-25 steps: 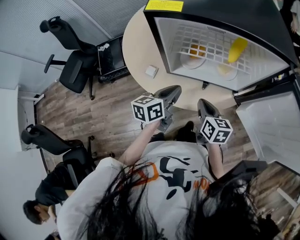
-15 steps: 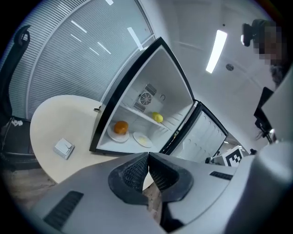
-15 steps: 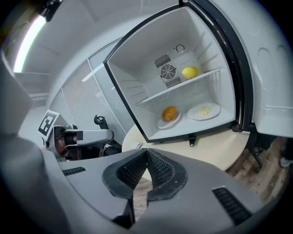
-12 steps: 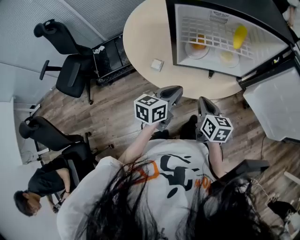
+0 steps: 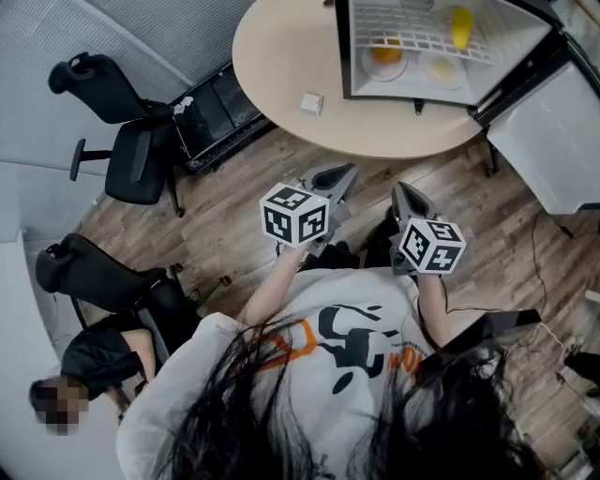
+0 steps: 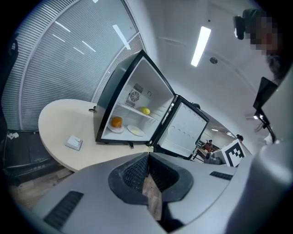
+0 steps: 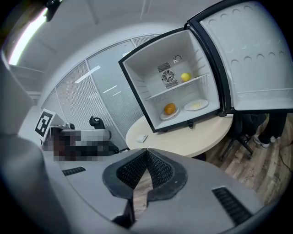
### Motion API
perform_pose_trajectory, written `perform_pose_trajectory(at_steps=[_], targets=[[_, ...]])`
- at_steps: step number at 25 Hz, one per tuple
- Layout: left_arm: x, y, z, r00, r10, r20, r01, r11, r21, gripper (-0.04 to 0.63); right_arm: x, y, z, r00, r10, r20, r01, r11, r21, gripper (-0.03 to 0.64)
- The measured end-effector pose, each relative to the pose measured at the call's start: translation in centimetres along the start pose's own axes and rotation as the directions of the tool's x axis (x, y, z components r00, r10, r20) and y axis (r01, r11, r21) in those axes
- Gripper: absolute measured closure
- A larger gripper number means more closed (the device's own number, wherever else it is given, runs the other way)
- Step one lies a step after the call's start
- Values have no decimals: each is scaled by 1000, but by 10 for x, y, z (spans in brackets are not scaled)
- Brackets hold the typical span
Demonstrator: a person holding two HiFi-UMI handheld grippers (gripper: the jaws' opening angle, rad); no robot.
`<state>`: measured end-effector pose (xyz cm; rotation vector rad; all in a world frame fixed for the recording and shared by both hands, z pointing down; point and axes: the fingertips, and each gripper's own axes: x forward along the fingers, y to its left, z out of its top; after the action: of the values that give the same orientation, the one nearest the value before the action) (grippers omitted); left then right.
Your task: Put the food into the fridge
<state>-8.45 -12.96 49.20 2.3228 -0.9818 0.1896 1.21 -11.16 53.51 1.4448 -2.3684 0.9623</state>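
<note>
The small fridge point(image 5: 525, 56) stands open on the round table point(image 5: 281, 66). Inside, an orange point(image 5: 386, 52) lies on a plate, a second plate point(image 5: 442, 67) holds something pale, and a lemon point(image 5: 460, 25) rests on the wire shelf. The orange point(image 6: 117, 121), lemon point(image 6: 145, 110) and open door point(image 6: 183, 131) show in the left gripper view; the orange point(image 7: 170, 109) and lemon point(image 7: 185, 77) in the right gripper view. My left gripper point(image 5: 337, 178) and right gripper point(image 5: 409, 199) hang shut and empty over the floor, short of the table.
A small white box point(image 5: 311, 103) lies on the table. Two black office chairs point(image 5: 131, 150) stand at the left, and a seated person point(image 5: 94, 366) is at the lower left. A black unit point(image 5: 216, 112) sits under the table's left edge.
The table and fridge have slid up and away in the head view: I have backed off from them. Both grippers stay shut and level.
</note>
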Motion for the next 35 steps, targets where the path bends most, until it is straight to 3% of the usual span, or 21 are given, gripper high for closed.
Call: perform_pose_trajectory(at_steps=[10, 19, 35], targets=[[-21, -29, -26, 999, -31, -26, 32, 998, 48, 584, -40, 8, -19, 998, -52, 19, 52, 999, -14, 601], [-22, -55, -33, 999, -20, -28, 22, 997, 79, 584, -63, 5, -23, 999, -39, 22, 39, 999, -36, 601], [-7, -159, -84, 1000, -3, -3, 3, 996, 88, 584, -160, -40, -59, 1000, -3, 2, 3, 998, -64, 601]])
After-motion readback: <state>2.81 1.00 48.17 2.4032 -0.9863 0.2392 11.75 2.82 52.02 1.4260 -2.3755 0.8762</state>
